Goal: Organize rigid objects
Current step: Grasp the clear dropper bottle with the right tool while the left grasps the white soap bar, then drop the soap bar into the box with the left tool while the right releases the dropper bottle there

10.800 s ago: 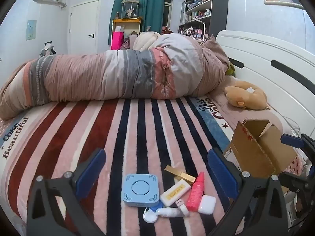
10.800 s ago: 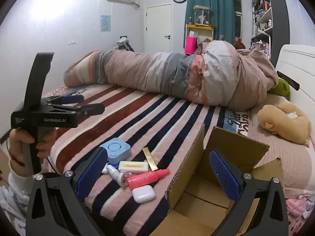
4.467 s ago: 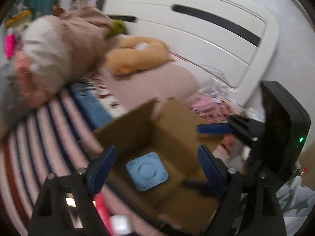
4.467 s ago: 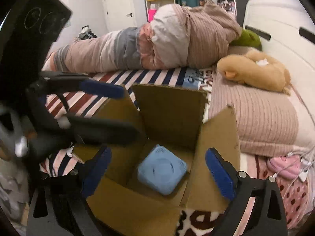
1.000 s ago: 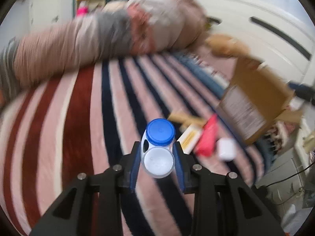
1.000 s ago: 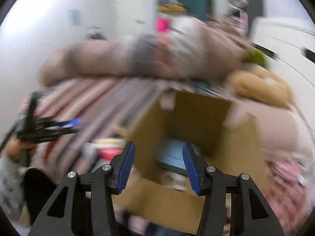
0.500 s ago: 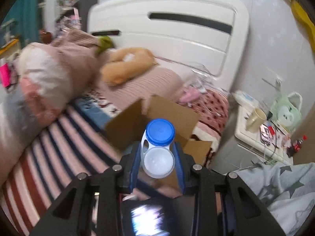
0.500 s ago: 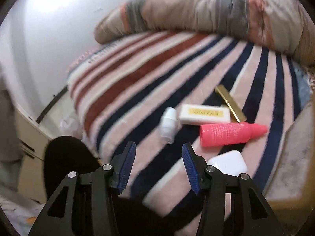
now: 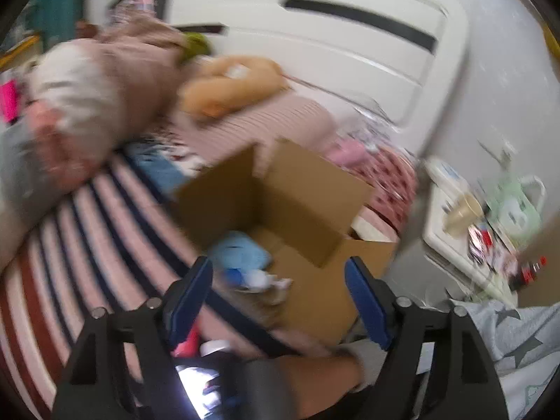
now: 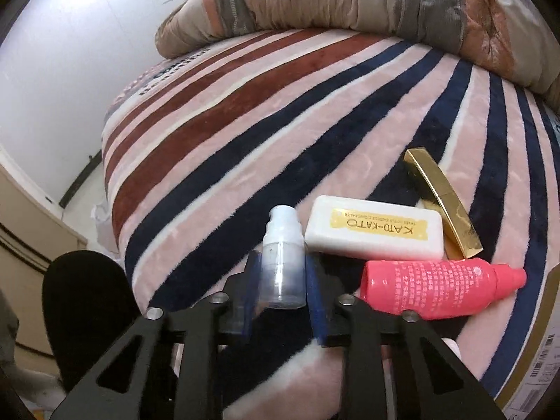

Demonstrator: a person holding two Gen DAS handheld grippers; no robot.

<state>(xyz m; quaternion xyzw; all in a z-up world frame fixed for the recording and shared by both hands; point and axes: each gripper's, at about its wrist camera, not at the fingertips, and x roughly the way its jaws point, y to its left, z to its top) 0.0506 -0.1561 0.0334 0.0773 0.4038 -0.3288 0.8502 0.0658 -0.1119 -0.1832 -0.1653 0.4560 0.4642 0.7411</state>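
Observation:
In the left wrist view my left gripper (image 9: 280, 294) is open and empty above the open cardboard box (image 9: 308, 189). Inside lie the light blue square device (image 9: 238, 253) and, blurred, the blue-capped white container (image 9: 250, 276). In the right wrist view my right gripper (image 10: 281, 280) is shut on a small clear spray bottle (image 10: 283, 255) lying on the striped blanket (image 10: 245, 133). Beside it lie a white KATO-KATO case (image 10: 374, 232), a pink bottle (image 10: 434, 288) and a gold bar (image 10: 441, 203).
A rolled duvet (image 10: 367, 3) lies across the far side of the bed. A plush toy (image 9: 227, 87) and the white headboard (image 9: 332, 42) are behind the box. A cluttered nightstand (image 9: 472, 231) stands to the right. The box edge (image 10: 539, 350) shows at right.
My left gripper has opened and let the blue-capped container drop into the box. My right gripper has moved down to the spray bottle and closed on it.

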